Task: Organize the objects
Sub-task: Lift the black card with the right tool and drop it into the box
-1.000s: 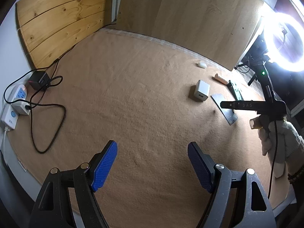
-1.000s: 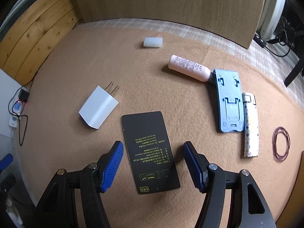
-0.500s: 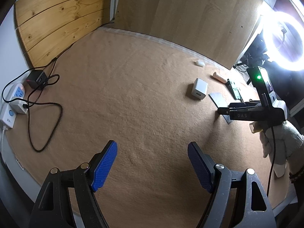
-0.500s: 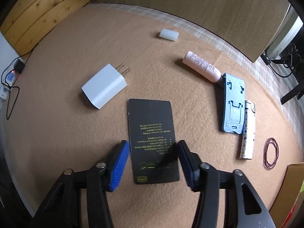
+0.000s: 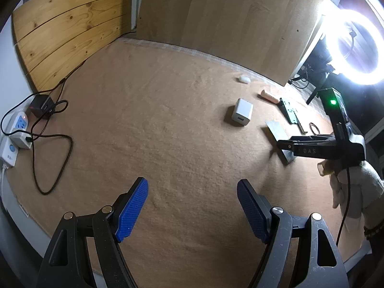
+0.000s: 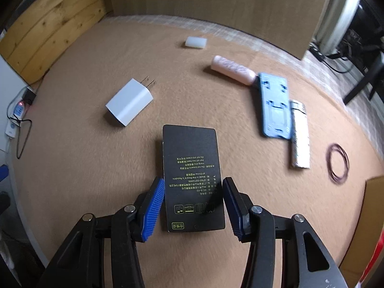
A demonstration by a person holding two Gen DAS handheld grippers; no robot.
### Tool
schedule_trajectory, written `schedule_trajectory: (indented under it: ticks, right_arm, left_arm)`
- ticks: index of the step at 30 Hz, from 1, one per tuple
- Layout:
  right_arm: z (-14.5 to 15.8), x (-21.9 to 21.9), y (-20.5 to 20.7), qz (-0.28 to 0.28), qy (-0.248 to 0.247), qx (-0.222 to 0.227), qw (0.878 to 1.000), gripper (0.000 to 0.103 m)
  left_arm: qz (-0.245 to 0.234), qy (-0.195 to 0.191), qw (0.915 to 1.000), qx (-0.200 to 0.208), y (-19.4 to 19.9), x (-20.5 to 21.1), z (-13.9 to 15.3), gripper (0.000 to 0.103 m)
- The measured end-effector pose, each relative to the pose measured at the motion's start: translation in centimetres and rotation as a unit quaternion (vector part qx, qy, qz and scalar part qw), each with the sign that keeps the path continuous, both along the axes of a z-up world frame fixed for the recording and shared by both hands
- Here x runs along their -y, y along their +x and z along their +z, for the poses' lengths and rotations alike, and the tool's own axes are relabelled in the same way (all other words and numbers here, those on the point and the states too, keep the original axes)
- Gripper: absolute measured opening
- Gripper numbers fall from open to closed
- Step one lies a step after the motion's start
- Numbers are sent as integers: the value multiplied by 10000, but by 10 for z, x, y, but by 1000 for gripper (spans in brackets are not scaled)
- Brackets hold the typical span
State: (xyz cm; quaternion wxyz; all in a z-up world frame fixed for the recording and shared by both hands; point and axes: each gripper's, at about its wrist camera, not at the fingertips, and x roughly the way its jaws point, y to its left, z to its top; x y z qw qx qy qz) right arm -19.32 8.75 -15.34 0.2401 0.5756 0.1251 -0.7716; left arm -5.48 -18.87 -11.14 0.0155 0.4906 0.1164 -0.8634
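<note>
A black card with yellow print (image 6: 192, 168) sits between the blue pads of my right gripper (image 6: 193, 201), which is shut on its long edges; a thin shadow shows along the card's left side. In the left wrist view the same gripper (image 5: 284, 144) reaches over the card (image 5: 276, 129), held by a gloved hand (image 5: 355, 187). A white charger (image 6: 129, 105) lies to the card's left, with a pink tube (image 6: 231, 70), a blue phone stand (image 6: 274, 105) and a patterned lighter (image 6: 299, 134) to its right. My left gripper (image 5: 192, 206) hangs open over bare brown felt.
A small white block (image 6: 196, 42) lies near the back board. A dark rubber band (image 6: 338, 159) and a cardboard box (image 6: 374, 216) are at the right. A power strip with cables (image 5: 14, 134) lies at the left edge. A ring light (image 5: 352, 48) glares at the back right.
My right gripper's jaws came in from wide apart until the pads met the black card's edges, and the scene behind it shifted. The left gripper stayed still and open.
</note>
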Motion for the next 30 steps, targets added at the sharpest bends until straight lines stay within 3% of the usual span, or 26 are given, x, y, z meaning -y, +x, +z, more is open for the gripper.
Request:
schedule_trajectory:
  ticks: [15, 30]
  right_arm:
    - [65, -98, 42, -829, -611, -600, 9929, 46]
    - [83, -254, 66, -2318, -495, -1049, 9658, 46]
  left_arm:
    - [-619, 14, 9980, -83, -21, -75, 9, 79]
    - [-1143, -53, 9934, -117, -38, -138, 15, 79]
